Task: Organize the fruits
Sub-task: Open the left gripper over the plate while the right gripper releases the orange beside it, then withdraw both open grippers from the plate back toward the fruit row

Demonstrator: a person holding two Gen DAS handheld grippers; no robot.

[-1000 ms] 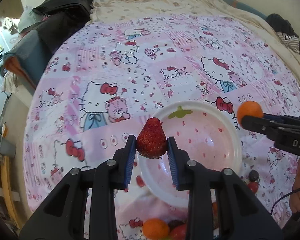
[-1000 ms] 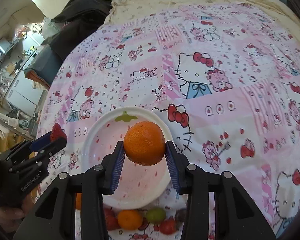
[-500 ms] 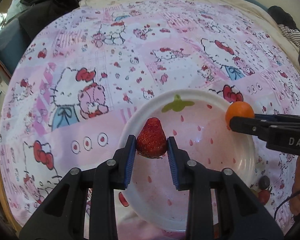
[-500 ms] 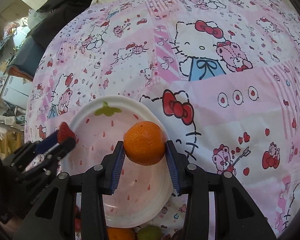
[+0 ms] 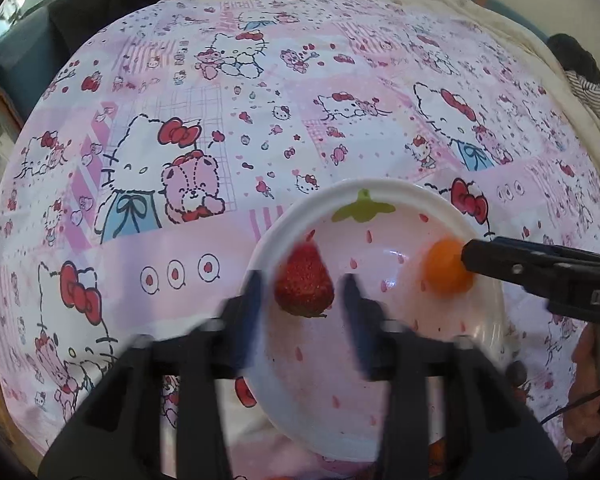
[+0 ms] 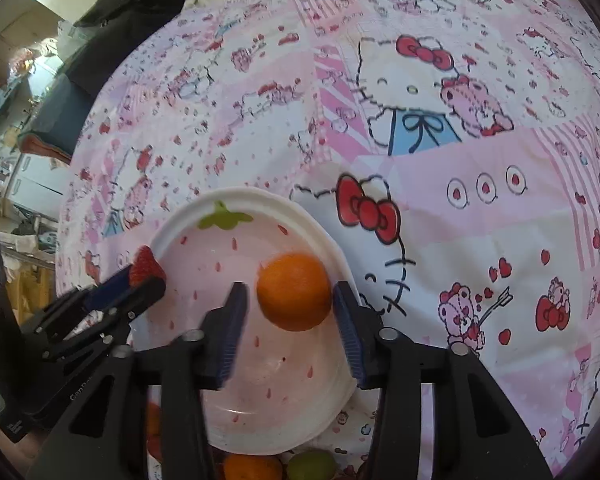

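Over plate [image 5: 484, 312]: left gripper [image 5: 304, 292] jaws just opening, wide, strawberry [image 5: 305, 286] loose between them. Right gripper [image 6: 286, 300] likewise around orange [image 6: 294, 291]. Strawberry soft, bruises easily; grip lightly at sides. Orange firm, round, likely rolls.

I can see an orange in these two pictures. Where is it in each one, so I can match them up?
Left wrist view: the orange is at the right, over the bowl's right side, just off the right gripper's tip.
Right wrist view: the orange is low in the middle, in the gap of the right gripper, over the bowl.
Shared landmark: the green leaf mark inside the bowl.
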